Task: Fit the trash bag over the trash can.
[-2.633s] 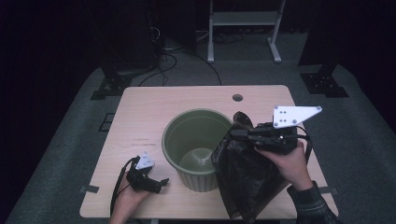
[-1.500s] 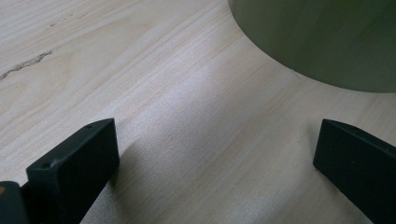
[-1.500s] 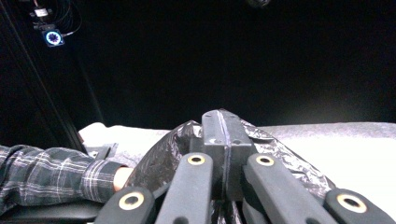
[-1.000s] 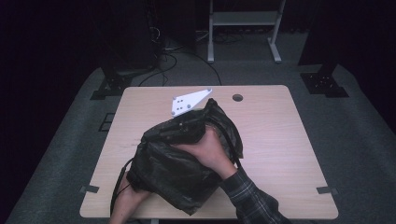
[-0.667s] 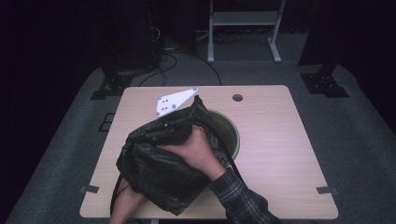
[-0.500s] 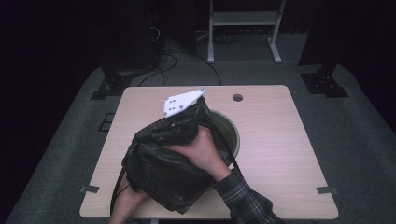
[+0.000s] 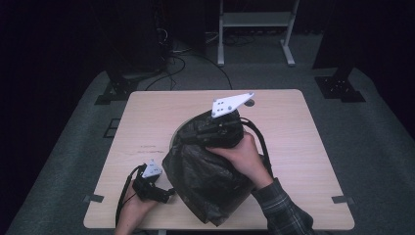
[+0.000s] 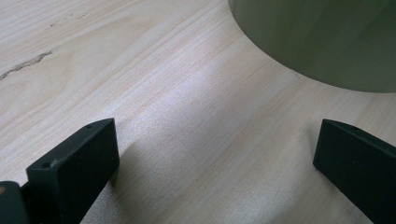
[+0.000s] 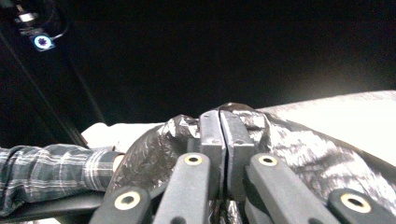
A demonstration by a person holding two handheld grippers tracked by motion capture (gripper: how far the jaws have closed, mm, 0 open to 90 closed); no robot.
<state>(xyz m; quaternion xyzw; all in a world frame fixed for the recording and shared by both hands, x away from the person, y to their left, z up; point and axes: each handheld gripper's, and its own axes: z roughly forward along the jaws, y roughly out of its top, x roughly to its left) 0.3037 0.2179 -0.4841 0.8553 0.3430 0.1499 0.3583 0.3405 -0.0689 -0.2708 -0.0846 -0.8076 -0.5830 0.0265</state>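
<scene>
High view has your right gripper (image 7: 226, 128) clamped on the black bin bag (image 7: 208, 171), draped over the green bin (image 8: 322, 37) at mid-table. Your left gripper (image 7: 155, 192) rests near-left on the table (image 7: 284, 127), jaws wide, empty.

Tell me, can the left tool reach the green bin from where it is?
Probably yes. The left tool is open, low on the table, with bare wood between it and the green bin. The black bag hangs nearby.
</scene>
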